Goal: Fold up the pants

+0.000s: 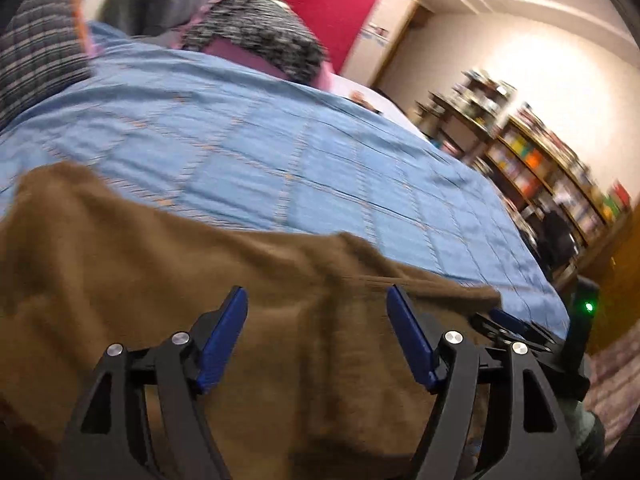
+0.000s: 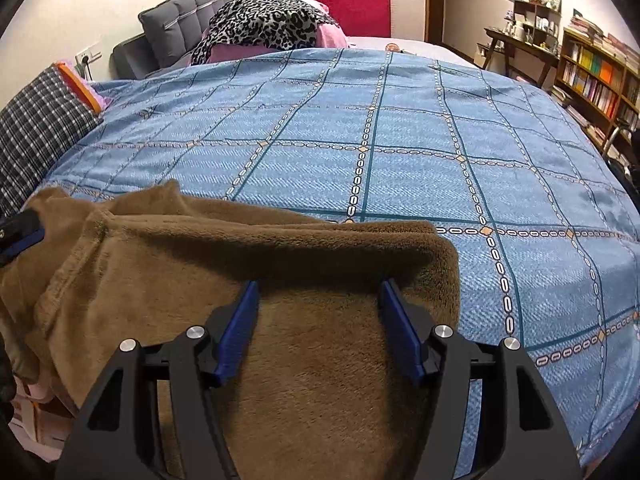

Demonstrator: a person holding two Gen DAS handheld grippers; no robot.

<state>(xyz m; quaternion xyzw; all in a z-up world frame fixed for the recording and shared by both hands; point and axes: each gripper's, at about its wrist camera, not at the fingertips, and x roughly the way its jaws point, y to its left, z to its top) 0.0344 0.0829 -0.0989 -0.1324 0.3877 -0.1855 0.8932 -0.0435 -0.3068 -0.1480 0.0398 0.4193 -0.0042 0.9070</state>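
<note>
Left tongs (image 1: 316,312) spread wide, blue pads (image 1: 222,340) apart, nothing clamped, tilted. Right tongs (image 2: 316,304) likewise spread wide, level, pads (image 2: 400,332) pointing forward. Both low, side by side.

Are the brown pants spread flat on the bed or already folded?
Partly folded: the brown pants show a doubled-over far edge with a rolled lip on the blue bedspread, but still look rumpled.
</note>
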